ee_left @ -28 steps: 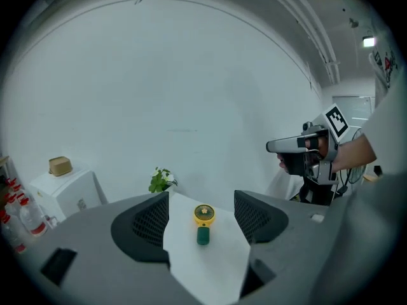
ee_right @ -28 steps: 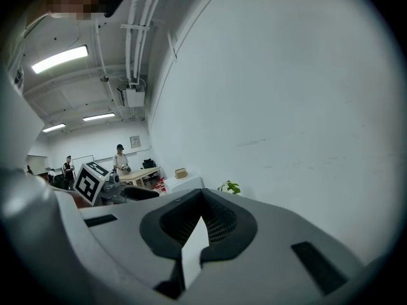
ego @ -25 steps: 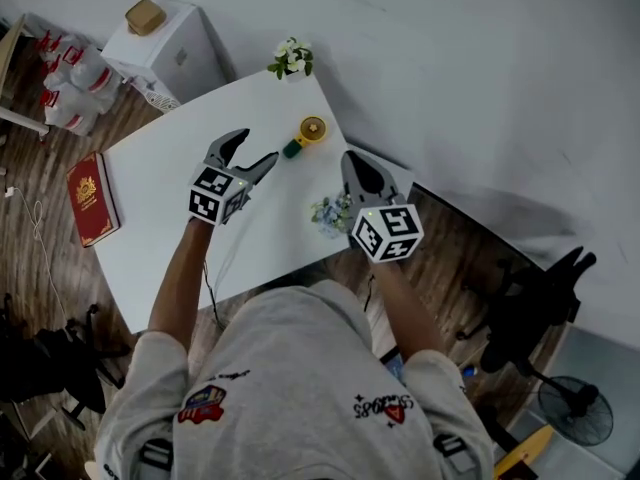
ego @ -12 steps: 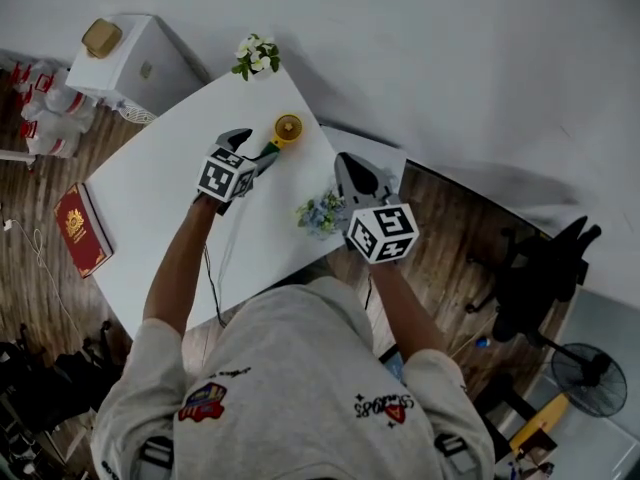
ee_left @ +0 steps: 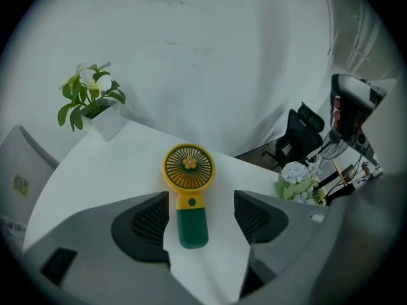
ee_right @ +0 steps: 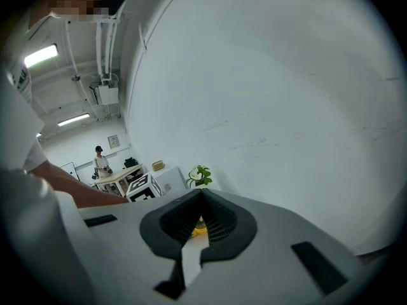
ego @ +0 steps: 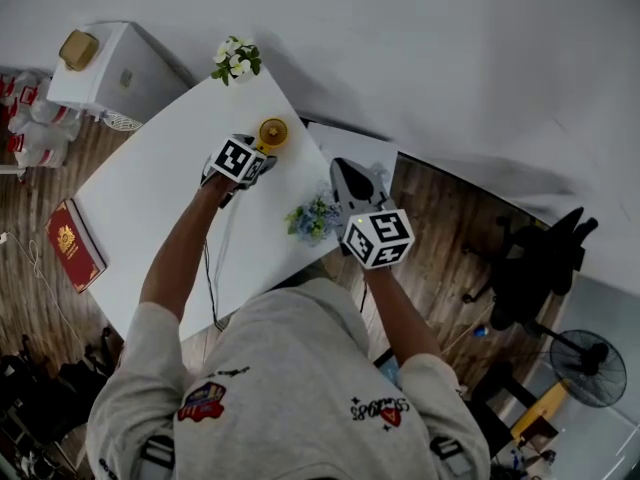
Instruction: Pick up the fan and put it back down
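Fan: the fan (ee_left: pixel 188 192) lies flat on the white table (ego: pixel 150 198), with its yellow head pointing away from you and its green handle toward you.
Left tongs: the left tongs (ee_left: pixel 202 216) are spread wide, one pad on each side of the fan's handle. Neither pad looks to be touching it, so nothing is held yet.
Right tongs: the right tongs (ee_right: pixel 201 199) are closed tip to tip on nothing and held up in the air to the right of the fan. Leave them there.
Step in hand: this looks like the moment just before the grasp, so the pick-up has not yet begun.
Alignment: the fan's handle sits nearer your left pad. Shift a little so it lies midway between the pads and they meet it together.
Grip point: close on the green handle below the fan's head, not on the grille, which probably gives under pressure.
Squeeze: bring the pads in slowly. The handle looks smooth and rounded and may roll or skid away on the bare table.
Lift: raise the fan straight up and keep it level.
Neighbours: the potted plant (ee_left: pixel 89 97) stands beyond and to the left of the fan, and the pale flower bunch (ee_left: pixel 299 180) is to its right. Both are well apart from it.
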